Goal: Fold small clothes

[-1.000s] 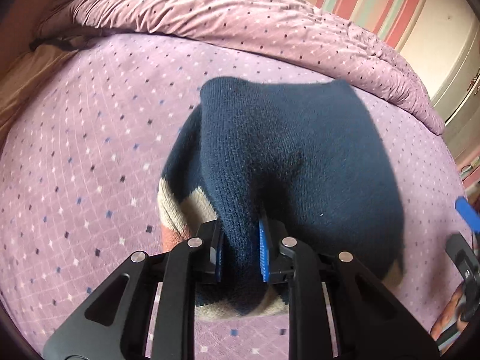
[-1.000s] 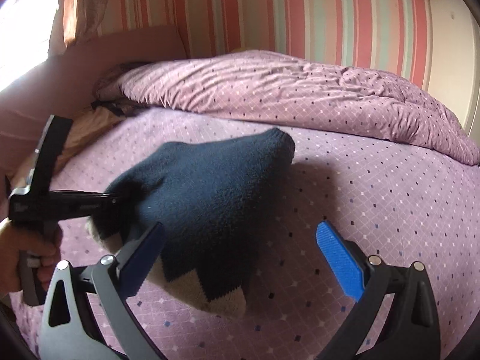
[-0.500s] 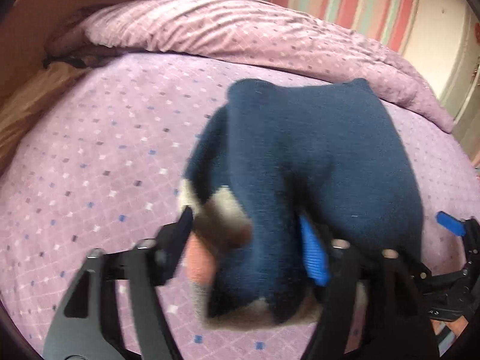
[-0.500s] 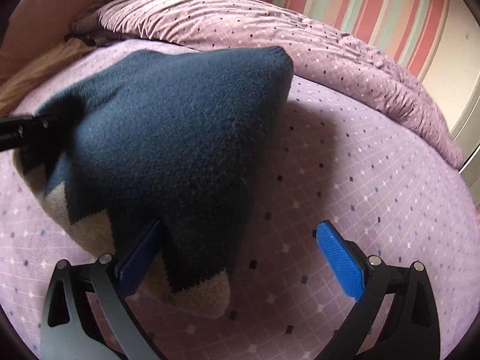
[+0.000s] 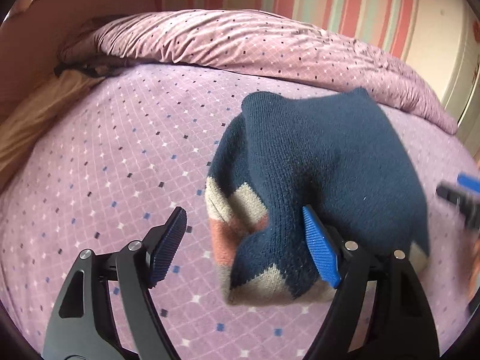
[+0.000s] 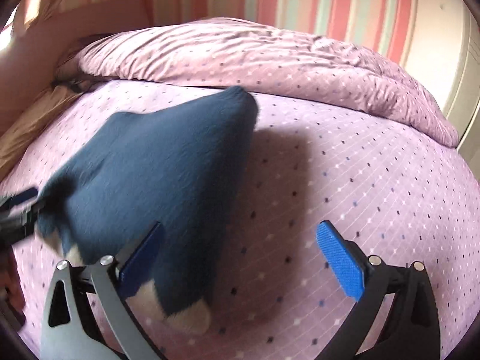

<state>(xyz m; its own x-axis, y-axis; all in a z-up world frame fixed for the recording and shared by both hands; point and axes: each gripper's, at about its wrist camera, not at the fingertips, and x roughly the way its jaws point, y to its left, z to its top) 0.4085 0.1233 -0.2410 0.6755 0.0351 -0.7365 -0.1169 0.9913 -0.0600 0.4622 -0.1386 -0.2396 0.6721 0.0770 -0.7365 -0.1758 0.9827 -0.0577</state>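
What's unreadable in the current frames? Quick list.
- Left wrist view: the right gripper is motion-blurred and cut off by the right edge.
- Left wrist view: the navy knit garment covers whatever part of the left gripper lies behind its right finger.
- Right wrist view: the garment's surface is blurred; its underside and the bedsheet beneath it are hidden.

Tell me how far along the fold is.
Done: the navy knit garment lies doubled over on the purple bedspread, its striped hem showing underneath. In hand: nothing; the left claw and right claw are both open beside it. Left: squaring the bundle, or another fold.
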